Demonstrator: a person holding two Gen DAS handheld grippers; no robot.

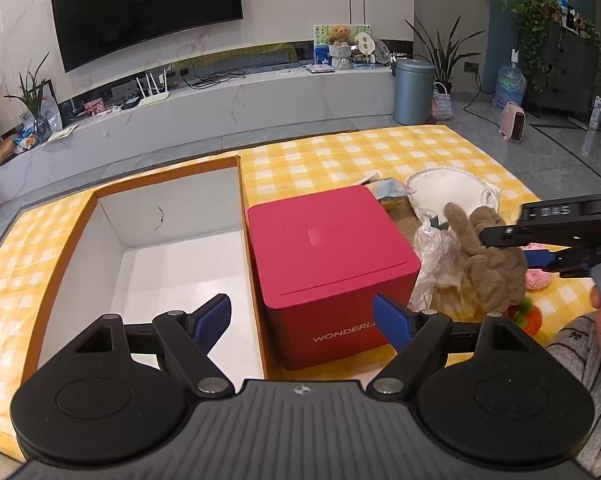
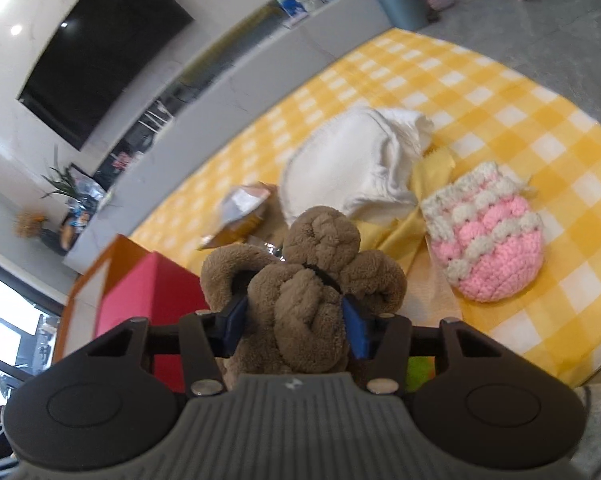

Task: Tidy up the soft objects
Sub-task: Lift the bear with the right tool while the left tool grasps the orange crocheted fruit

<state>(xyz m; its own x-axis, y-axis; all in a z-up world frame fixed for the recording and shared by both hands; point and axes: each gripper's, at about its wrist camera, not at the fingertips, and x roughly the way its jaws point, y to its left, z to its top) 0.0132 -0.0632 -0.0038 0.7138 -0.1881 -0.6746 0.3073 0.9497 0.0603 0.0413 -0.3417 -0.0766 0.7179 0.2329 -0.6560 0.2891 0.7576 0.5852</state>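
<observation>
One bunched brown plush toy (image 2: 304,280) (fuzzy) between right tongs (image 2: 296,322).

Both wrist views close over the yellow checked table (image 1: 380,152), sharing the red box (image 1: 328,264).

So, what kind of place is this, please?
Most likely a home living room: a wall-mounted television, a long marble media console beneath it, and potted plants. The work happens on a yellow checked tablecloth.

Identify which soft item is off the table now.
The brown plush, clamped in the right gripper. The white cloth and pink knit pouch lie on the table.
</observation>
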